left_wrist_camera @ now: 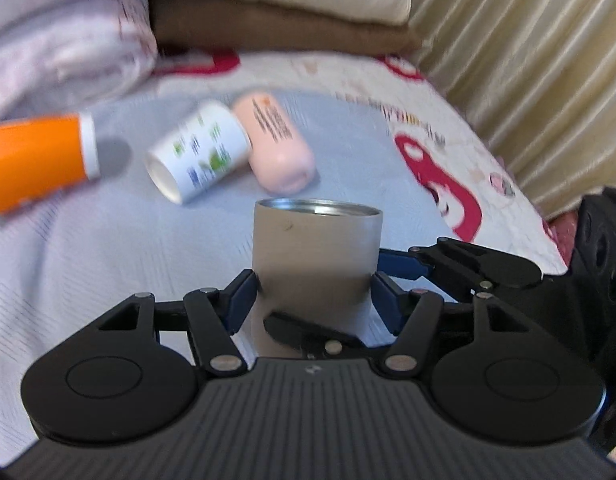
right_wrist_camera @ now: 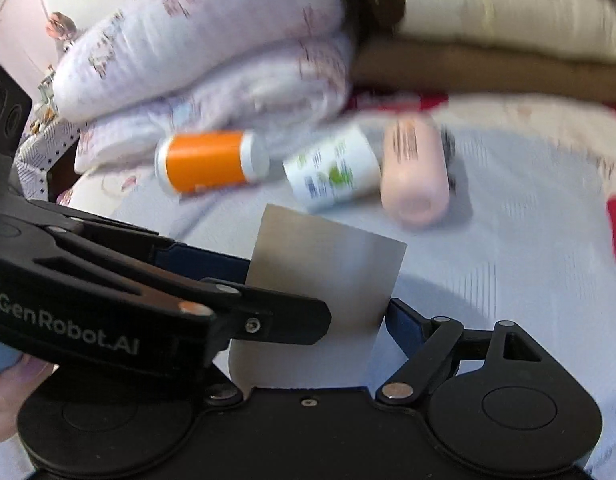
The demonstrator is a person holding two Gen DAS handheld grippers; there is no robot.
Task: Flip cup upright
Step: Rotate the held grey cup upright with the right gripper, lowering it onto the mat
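A grey metal cup [left_wrist_camera: 315, 256] stands upright with its open steel rim on top, over the pale blue bed sheet [left_wrist_camera: 108, 264]. My left gripper [left_wrist_camera: 313, 292] is shut on the cup, its blue pads pressed on both sides of the lower wall. The right gripper reaches in from the right in the left wrist view, its blue pad [left_wrist_camera: 399, 266] against the cup's right side. In the right wrist view the cup [right_wrist_camera: 327, 276] sits between my right gripper [right_wrist_camera: 315, 312] fingers, and the left gripper [right_wrist_camera: 148, 280] crosses in front from the left.
An orange bottle [left_wrist_camera: 36, 160], a white labelled bottle [left_wrist_camera: 200, 152] and a pink bottle [left_wrist_camera: 276, 144] lie on their sides behind the cup. Folded quilts [left_wrist_camera: 68, 40] and brown blankets [left_wrist_camera: 284, 20] are stacked at the back. A curtain [left_wrist_camera: 527, 60] hangs at the right.
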